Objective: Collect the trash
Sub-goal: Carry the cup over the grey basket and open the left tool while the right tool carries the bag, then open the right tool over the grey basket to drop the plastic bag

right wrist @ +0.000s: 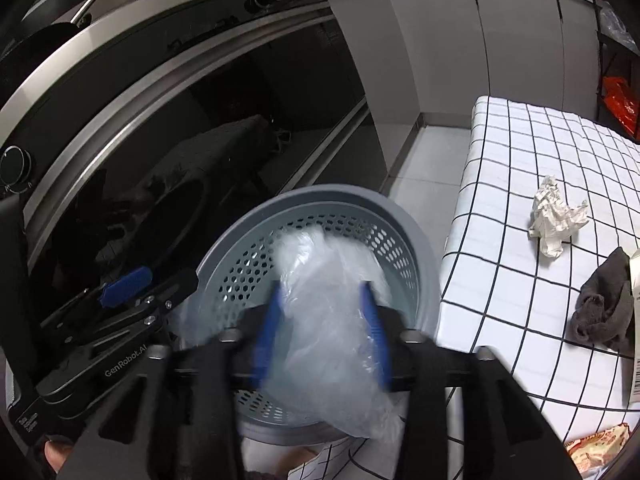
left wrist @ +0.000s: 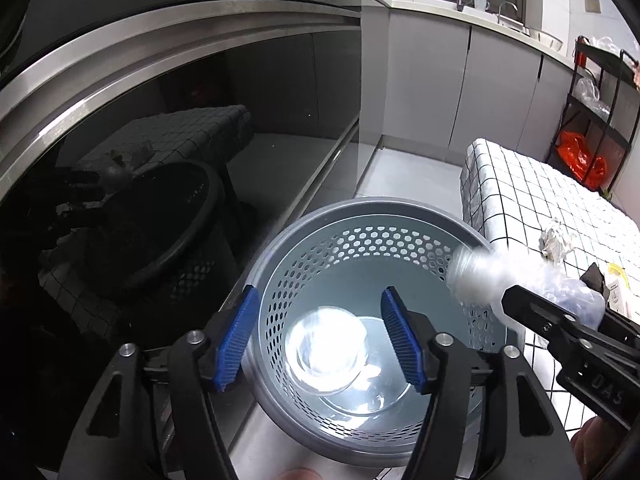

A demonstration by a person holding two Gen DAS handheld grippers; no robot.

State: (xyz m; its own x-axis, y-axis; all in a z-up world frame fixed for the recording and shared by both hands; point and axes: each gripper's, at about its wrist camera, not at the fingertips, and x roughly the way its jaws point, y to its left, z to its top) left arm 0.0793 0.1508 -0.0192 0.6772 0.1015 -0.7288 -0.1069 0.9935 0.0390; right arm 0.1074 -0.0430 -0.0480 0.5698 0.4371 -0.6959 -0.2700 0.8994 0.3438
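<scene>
Clear, crumpled plastic bottle (right wrist: 332, 320) (blurred), pinched between the right gripper (right wrist: 326, 330) pads, over the grey perforated bin (right wrist: 420, 240). Seen at three o'clock from the left gripper (left wrist: 320, 340), spread wide above the bin.

blurred: clear plastic bottle (left wrist: 480, 280) smeared by motion in the left wrist view, its lower part behind the right gripper (right wrist: 324, 320) | blurred: that gripper's blue pads (right wrist: 266, 336) | washed out: object in the bin (left wrist: 348, 216) lost in glare | cut off: box (right wrist: 636, 320) and snack wrapper (right wrist: 596, 446) at the right edge
</scene>
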